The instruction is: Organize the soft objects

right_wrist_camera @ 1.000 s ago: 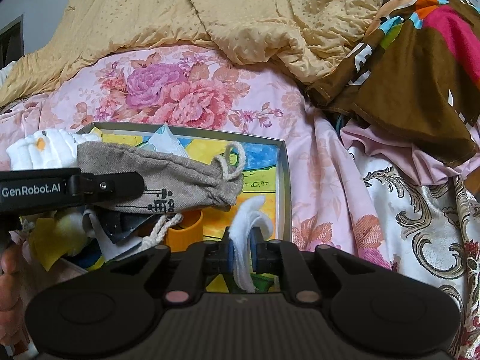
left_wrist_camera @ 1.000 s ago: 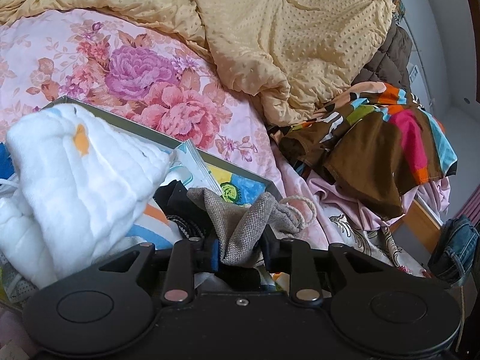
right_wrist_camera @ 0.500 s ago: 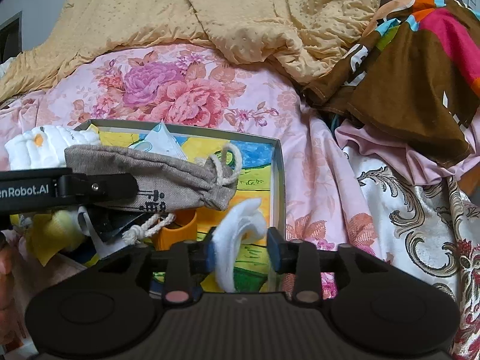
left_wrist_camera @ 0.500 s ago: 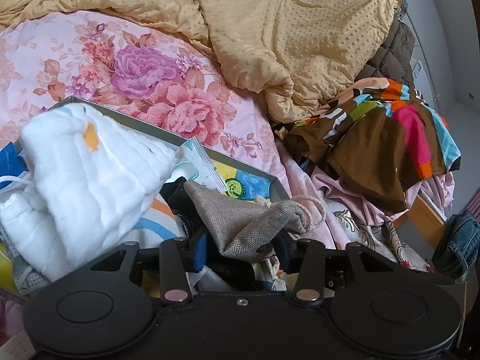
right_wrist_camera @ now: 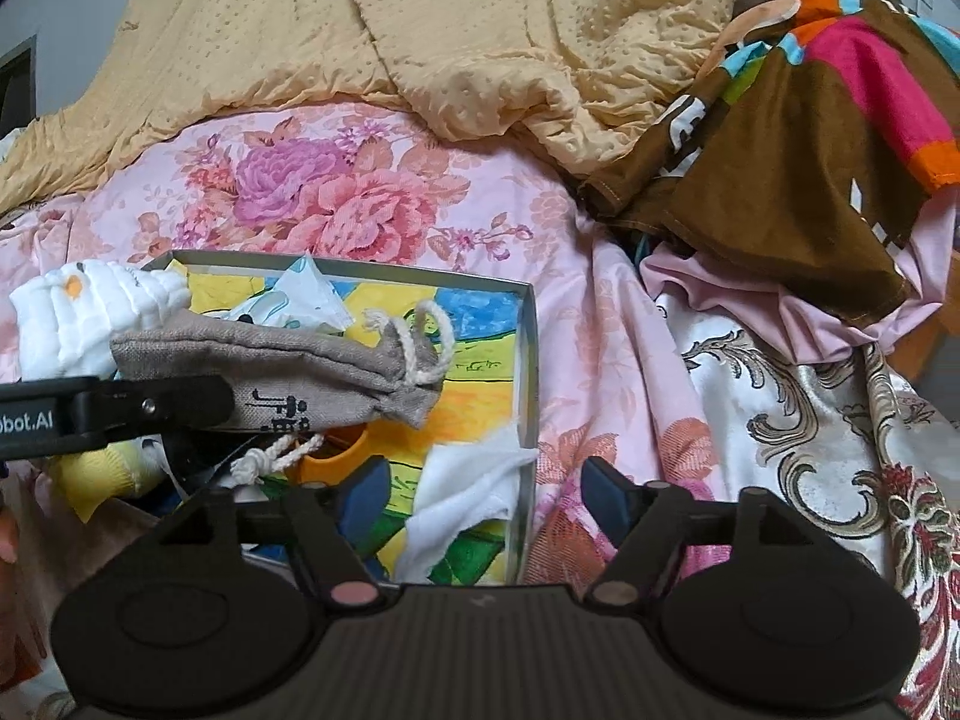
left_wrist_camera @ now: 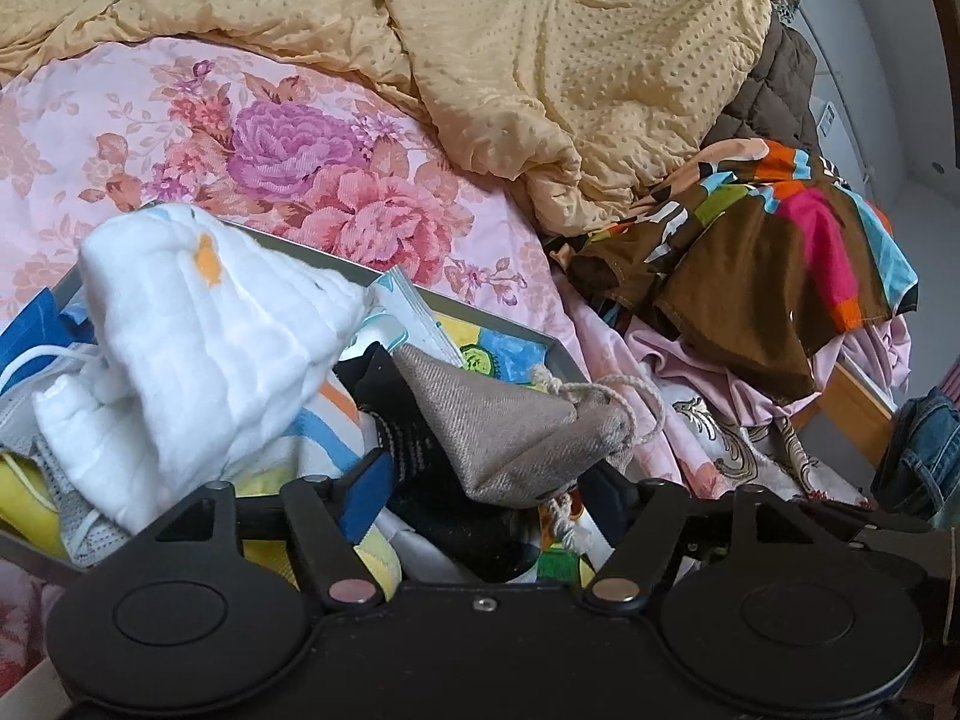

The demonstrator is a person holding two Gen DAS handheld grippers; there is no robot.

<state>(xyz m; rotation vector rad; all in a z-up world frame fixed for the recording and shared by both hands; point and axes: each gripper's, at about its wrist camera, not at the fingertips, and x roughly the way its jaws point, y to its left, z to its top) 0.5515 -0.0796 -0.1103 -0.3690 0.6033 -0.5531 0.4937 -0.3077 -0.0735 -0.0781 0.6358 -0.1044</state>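
We see both claws spread, their jaws having just been opening, each letting go of a soft item over the shallow grey tray with a painted floor (right_wrist_camera: pixel 527 360) on the floral pink bedsheet (right_wrist_camera: pixel 372 204).

The left gripper (left_wrist_camera: pixel 489 489) stands open around the grey-brown woven drawstring pouch (left_wrist_camera: pixel 510 432), which lies between the fingers; we cannot tell whether a pad touches it. In the right wrist view the pouch (right_wrist_camera: pixel 288 366) runs with its long axis from 9 to 3 o'clock, its corded mouth towards 3.

The right gripper (right_wrist_camera: pixel 486 489) stands open over the tray's near right corner. The white fleecy cloth (right_wrist_camera: pixel 462 498) lies between the fingers, nearer the left one, draped against the tray wall and clear of both pads.

Tray contents: the pouch, the cloth, a white quilted bundle with an orange spot (left_wrist_camera: pixel 198 336) at 10 o'clock, a white printed packet (right_wrist_camera: pixel 300 294) at 12, black fabric under the pouch, and an orange piece.

We judge both items delivered; the next pick probably lies outside the tray, towards the brown multicoloured garment (right_wrist_camera: pixel 798 162) at 2 o'clock, nearer the right hand.
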